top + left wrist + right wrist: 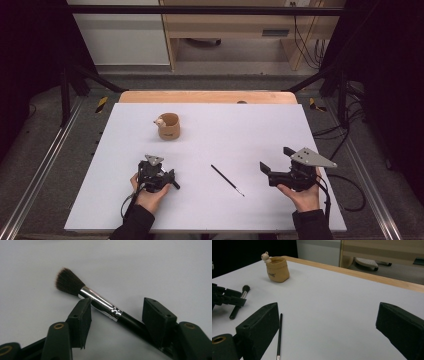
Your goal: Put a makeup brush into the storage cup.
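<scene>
Lying between spread jaws of left gripper (116,312), ungrasped: thick brush (95,300) on white table (225,125). Standing farther back, tan pot (169,126). Lying centrally, thin brush (227,180). Gaping, holding nothing, right gripper (276,159).

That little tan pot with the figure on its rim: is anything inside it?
The tan pot stands open at the top, with a small figure perched on its rim. Both views show just the inner wall near the rim; its own wall covers the bottom, so the contents cannot be told.
</scene>
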The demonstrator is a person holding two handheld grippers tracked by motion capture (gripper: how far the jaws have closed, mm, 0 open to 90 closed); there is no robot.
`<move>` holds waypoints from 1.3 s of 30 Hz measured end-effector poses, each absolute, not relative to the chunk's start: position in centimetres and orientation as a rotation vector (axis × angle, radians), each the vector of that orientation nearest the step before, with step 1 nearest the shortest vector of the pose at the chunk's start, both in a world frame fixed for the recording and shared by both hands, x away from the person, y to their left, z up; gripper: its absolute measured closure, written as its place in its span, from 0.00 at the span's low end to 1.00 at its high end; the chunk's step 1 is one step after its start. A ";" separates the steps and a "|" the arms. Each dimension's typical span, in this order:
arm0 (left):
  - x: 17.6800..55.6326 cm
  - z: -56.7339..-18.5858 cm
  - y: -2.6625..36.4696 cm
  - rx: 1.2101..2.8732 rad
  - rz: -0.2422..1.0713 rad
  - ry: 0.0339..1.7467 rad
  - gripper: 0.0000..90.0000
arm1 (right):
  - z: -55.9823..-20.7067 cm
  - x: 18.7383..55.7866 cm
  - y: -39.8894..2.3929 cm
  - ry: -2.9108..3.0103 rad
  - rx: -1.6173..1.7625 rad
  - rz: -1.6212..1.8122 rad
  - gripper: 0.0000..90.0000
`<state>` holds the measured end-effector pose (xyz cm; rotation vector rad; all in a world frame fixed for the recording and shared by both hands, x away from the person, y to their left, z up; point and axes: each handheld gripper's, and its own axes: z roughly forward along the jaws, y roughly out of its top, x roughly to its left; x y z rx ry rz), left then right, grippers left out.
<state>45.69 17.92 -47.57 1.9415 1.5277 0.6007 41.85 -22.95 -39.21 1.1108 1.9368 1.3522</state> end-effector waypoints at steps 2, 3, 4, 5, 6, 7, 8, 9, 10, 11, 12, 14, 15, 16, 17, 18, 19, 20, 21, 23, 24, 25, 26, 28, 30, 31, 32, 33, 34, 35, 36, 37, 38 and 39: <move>45.6 -47.5 18.1 1.946 0.597 1.528 0.48 | -39.2 41.8 -22.9 1.935 1.110 1.354 0.06; 45.6 -47.5 18.1 1.946 0.597 1.528 0.49 | -39.2 41.8 -22.9 1.936 1.111 1.353 0.06; 45.6 -47.5 18.2 1.946 0.595 1.528 0.50 | -39.2 41.8 -23.0 1.936 1.112 1.352 0.06; 45.6 -47.4 18.3 1.946 0.587 1.528 0.52 | -39.2 41.8 -23.0 1.936 1.112 1.352 0.06; 45.6 -47.4 18.3 1.946 0.587 1.528 0.53 | -39.2 41.8 -23.0 1.939 1.109 1.351 0.06; 45.6 -47.4 18.4 1.947 0.585 1.526 0.54 | -39.2 41.8 -22.9 1.937 1.109 1.351 0.06; 45.5 -47.4 18.4 1.949 0.583 1.524 0.54 | -39.2 41.8 -22.9 1.937 1.109 1.351 0.06; 45.5 -47.4 18.4 1.953 0.583 1.522 0.55 | -39.2 41.8 -22.9 1.936 1.111 1.353 0.06; 45.5 -47.3 18.5 1.959 0.581 1.519 0.58 | -39.2 41.8 -23.0 1.936 1.112 1.353 0.06; 45.5 -47.3 18.6 1.961 0.581 1.517 0.59 | -39.2 41.8 -23.0 1.936 1.113 1.353 0.06; 45.5 -47.3 18.6 1.961 0.581 1.517 0.61 | -39.2 41.8 -23.0 1.936 1.113 1.353 0.06; 45.4 -47.3 18.7 1.963 0.574 1.513 0.63 | -39.2 41.8 -23.0 1.937 1.112 1.354 0.06; 45.4 -47.2 18.8 1.965 0.567 1.512 0.64 | -39.2 41.8 -23.0 1.938 1.113 1.354 0.06; 45.4 -47.2 18.8 1.965 0.567 1.512 0.66 | -39.2 41.8 -23.0 1.938 1.113 1.354 0.06; 45.4 -47.2 18.9 1.969 0.563 1.508 0.66 | -39.2 41.8 -23.0 1.938 1.112 1.353 0.06; 45.4 -47.2 19.0 1.973 0.561 1.505 0.67 | -39.2 41.8 -23.0 1.939 1.113 1.352 0.06; 45.4 -47.2 19.0 1.976 0.558 1.501 0.68 | -39.2 41.8 -23.0 1.938 1.113 1.353 0.06; 45.4 -47.2 19.1 1.977 0.557 1.496 0.69 | -39.2 41.8 -23.0 1.938 1.112 1.353 0.06; 45.4 -47.2 19.1 1.982 0.553 1.493 0.70 | -39.2 41.8 -23.0 1.938 1.112 1.354 0.06; 45.4 -47.1 19.3 1.992 0.547 1.486 0.74 | -39.2 41.8 -23.0 1.938 1.112 1.354 0.06; 45.4 -47.1 19.4 1.998 0.544 1.479 0.75 | -39.2 41.8 -23.0 1.939 1.112 1.354 0.06; 45.4 -47.1 19.4 1.998 0.544 1.479 0.76 | -39.2 41.8 -23.0 1.939 1.112 1.354 0.06; 45.4 -47.1 19.4 2.006 0.541 1.474 0.77 | -39.2 41.8 -23.0 1.940 1.112 1.352 0.06; 45.4 -47.0 19.5 2.017 0.536 1.466 0.80 | -39.2 41.8 -23.0 1.940 1.112 1.353 0.06; 45.4 -47.0 19.6 2.026 0.529 1.462 0.82 | -39.2 41.8 -23.0 1.940 1.112 1.353 0.06; 45.5 -47.0 19.7 2.031 0.523 1.458 0.82 | -39.2 41.8 -23.0 1.940 1.112 1.353 0.06; 45.5 -46.9 19.7 2.047 0.522 1.448 0.83 | -39.2 41.8 -23.0 1.942 1.109 1.352 0.06; 45.5 -46.9 19.7 2.047 0.522 1.448 0.83 | -39.2 41.8 -23.0 1.941 1.110 1.352 0.06; 45.5 -46.9 19.7 2.051 0.517 1.445 0.84 | -39.2 41.8 -23.0 1.942 1.109 1.352 0.06; 45.5 -46.9 19.8 2.056 0.513 1.441 0.85 | -39.2 41.8 -23.0 1.942 1.109 1.352 0.06; 45.5 -46.8 19.8 2.062 0.509 1.436 0.85 | -39.2 41.8 -23.0 1.942 1.109 1.352 0.06; 45.5 -46.8 19.9 2.068 0.503 1.429 0.86 | -39.2 41.8 -23.0 1.940 1.112 1.354 0.06; 45.5 -46.8 19.9 2.073 0.498 1.426 0.86 | -39.2 41.8 -23.0 1.940 1.113 1.354 0.06; 45.5 -46.8 20.0 2.075 0.494 1.421 0.87 | -39.2 41.8 -23.0 1.940 1.112 1.354 0.06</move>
